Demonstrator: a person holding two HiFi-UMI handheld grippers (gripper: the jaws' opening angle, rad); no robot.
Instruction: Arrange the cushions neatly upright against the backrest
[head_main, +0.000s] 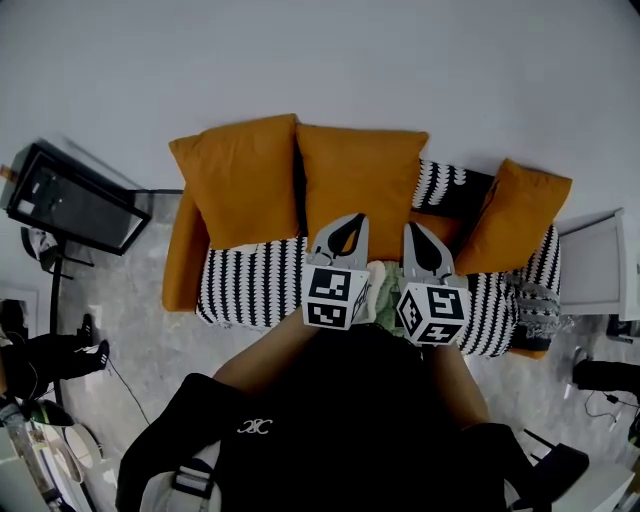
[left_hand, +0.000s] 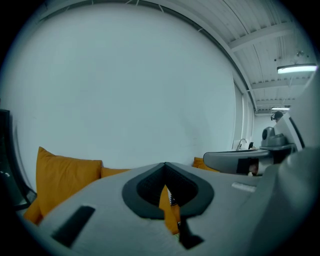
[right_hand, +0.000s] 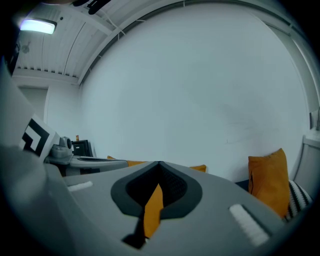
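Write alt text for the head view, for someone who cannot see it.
From above: the left gripper and right gripper, both shut and empty, are held side by side over a sofa with a black-and-white patterned seat. The orange left cushion and middle cushion stand against the backrest; the right cushion leans at an angle at the right end.

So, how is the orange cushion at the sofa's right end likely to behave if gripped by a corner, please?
The orange cushion looks plump and soft, so it would probably droop from a corner grip. Being stuffed fabric, it is likely light for its bulk. It leans at a slant, so a push may well tip it over.
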